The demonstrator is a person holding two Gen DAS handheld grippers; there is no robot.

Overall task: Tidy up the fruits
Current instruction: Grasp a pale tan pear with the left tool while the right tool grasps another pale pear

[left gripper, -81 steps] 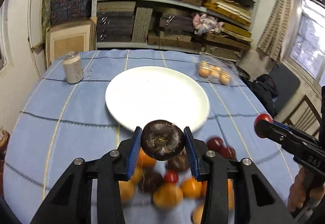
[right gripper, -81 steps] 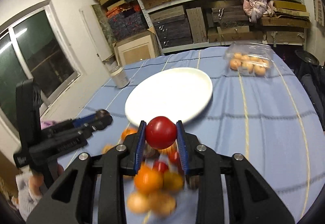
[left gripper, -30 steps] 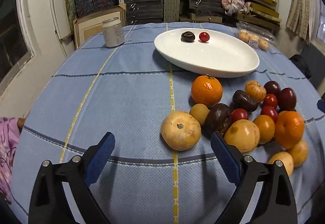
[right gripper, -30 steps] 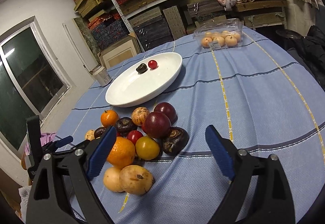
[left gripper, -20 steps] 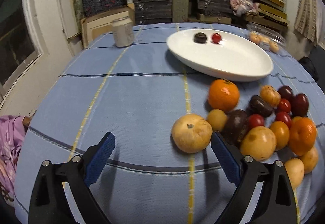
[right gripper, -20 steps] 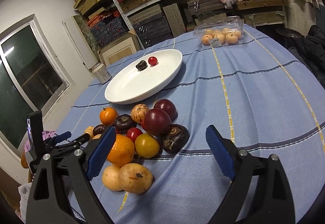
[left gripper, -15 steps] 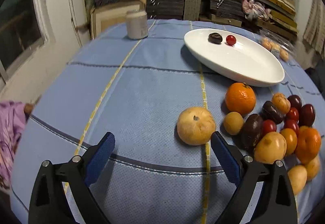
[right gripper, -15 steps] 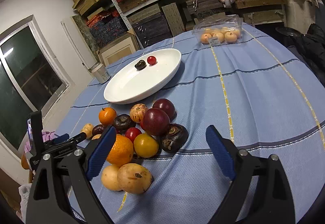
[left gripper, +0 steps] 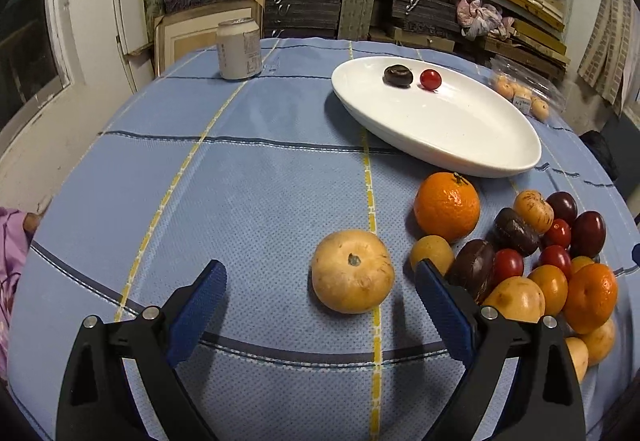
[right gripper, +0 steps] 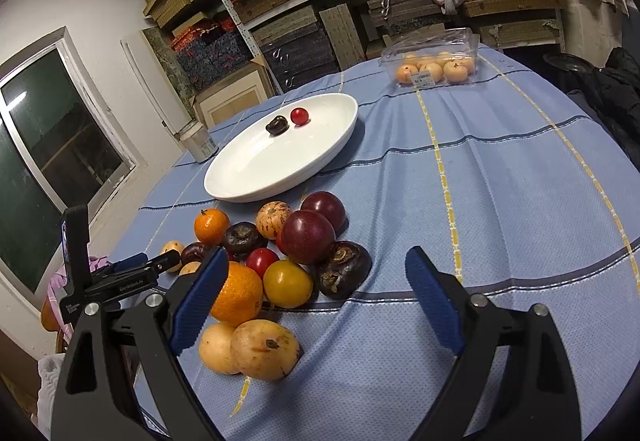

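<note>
1. My left gripper (left gripper: 320,293) gapes wide, empty, its ribbed blue pads flanking a round tan fruit (left gripper: 353,271) on the woven blue cloth (left gripper: 240,201).
2. My right gripper (right gripper: 316,285) is spread, empty, above the heaped fruits (right gripper: 280,261).
3. The glossy white plate (left gripper: 460,137) holds a wrinkled dark fruit (left gripper: 398,75) and a smooth red one (left gripper: 430,79).

The dark fruit (left gripper: 398,75) and small red fruit (left gripper: 430,79), clamped in the left gripper (left gripper: 320,301) and right gripper (right gripper: 316,293) a few seconds back, now lie side by side on the white plate (left gripper: 472,145); both grippers' jaws stand wide and empty, drawn back behind the fruit pile (right gripper: 288,253)
</note>
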